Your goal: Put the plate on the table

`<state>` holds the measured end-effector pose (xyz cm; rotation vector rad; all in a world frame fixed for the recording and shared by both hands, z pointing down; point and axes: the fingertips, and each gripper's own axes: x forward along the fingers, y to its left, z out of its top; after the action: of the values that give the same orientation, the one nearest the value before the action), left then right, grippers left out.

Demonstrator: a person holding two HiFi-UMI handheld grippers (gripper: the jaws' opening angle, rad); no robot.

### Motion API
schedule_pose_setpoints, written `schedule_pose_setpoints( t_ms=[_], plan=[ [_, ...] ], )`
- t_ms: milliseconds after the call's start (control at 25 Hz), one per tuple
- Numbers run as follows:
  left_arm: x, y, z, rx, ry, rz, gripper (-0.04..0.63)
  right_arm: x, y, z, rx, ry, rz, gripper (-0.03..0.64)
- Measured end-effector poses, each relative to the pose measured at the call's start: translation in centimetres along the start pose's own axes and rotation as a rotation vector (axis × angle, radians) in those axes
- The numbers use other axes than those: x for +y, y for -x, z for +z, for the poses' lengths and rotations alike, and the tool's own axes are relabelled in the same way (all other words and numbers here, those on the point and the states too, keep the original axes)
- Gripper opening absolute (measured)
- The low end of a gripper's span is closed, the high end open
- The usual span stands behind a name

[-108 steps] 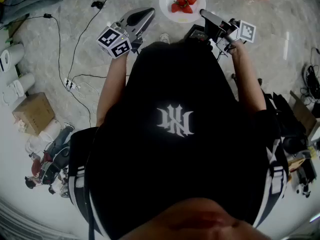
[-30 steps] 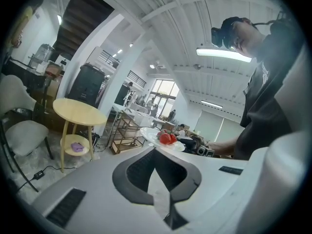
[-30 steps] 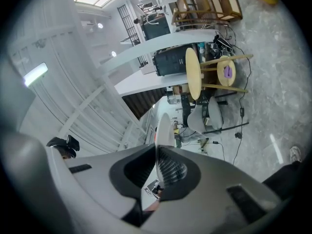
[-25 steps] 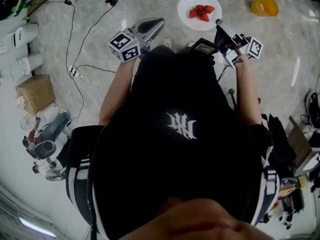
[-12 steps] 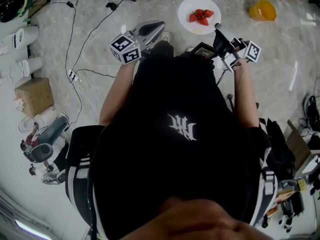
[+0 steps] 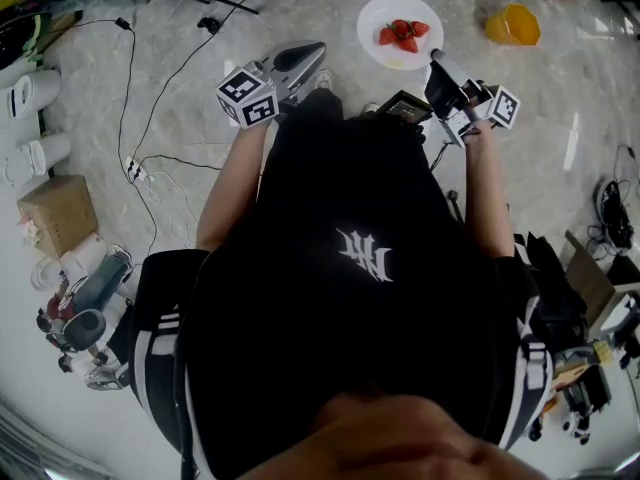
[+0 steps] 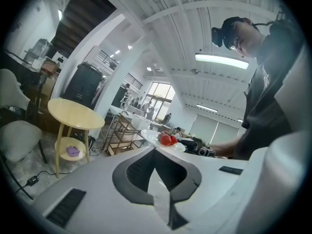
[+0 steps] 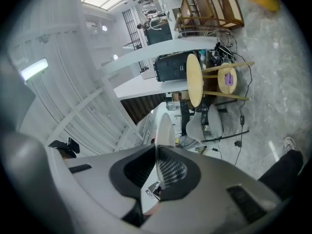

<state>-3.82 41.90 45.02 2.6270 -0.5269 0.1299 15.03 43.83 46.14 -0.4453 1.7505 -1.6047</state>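
Observation:
A white plate [image 6: 376,44] carrying red strawberries [image 6: 402,31] hangs above the marble floor, level. My right gripper [image 6: 436,60] is shut on its right rim. In the right gripper view the plate [image 8: 164,128] shows edge-on, pinched between the jaws of the right gripper [image 8: 157,152]. My left gripper [image 6: 312,52] is shut with nothing in it, left of the plate and apart from it. From the left gripper [image 7: 155,155] the plate [image 7: 152,138] and strawberries [image 7: 168,140] appear just beyond the jaws. A round pale-yellow side table [image 7: 75,113] stands farther off; its top [image 8: 194,79] is bare.
An orange container [image 6: 512,25] lies on the floor at the upper right. Black cables [image 6: 140,118] and a power strip run over the floor at left, with a cardboard box [image 6: 55,213] and white rolls. Wooden shelving [image 7: 124,135] stands behind the table; a purple thing [image 7: 72,151] lies on its lower shelf.
The floor, cables and orange container have drifted in the head view as the person moves. Both grippers and the held plate keep the same pose relative to each other.

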Motion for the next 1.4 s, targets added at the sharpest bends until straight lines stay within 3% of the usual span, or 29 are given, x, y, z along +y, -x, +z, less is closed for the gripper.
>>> schedule_pose_setpoints(
  t_ms=[240,680,840,1400],
  plan=[
    [9.0,2.9,2.0,0.0,0.021,0.001,0.002,-1.6,-8.1,1.1,-0.003,0.008,-0.045,0.02],
    [19.0,7.0,3.9,-0.038,0.044,0.001,0.002,-3.3,-18.3,1.7,0.002,0.053,-0.106,0.02],
    [22.9,6.1,4.8,-0.029,0.064,-0.023,0.002,-4.2,-21.8,4.3,-0.018,0.07,-0.125,0.02],
    [24.7,4.5,6.8,-0.002,0.02,-0.055,0.002,-3.7,-23.4,5.0,-0.052,0.074,-0.077,0.02]
  ],
)
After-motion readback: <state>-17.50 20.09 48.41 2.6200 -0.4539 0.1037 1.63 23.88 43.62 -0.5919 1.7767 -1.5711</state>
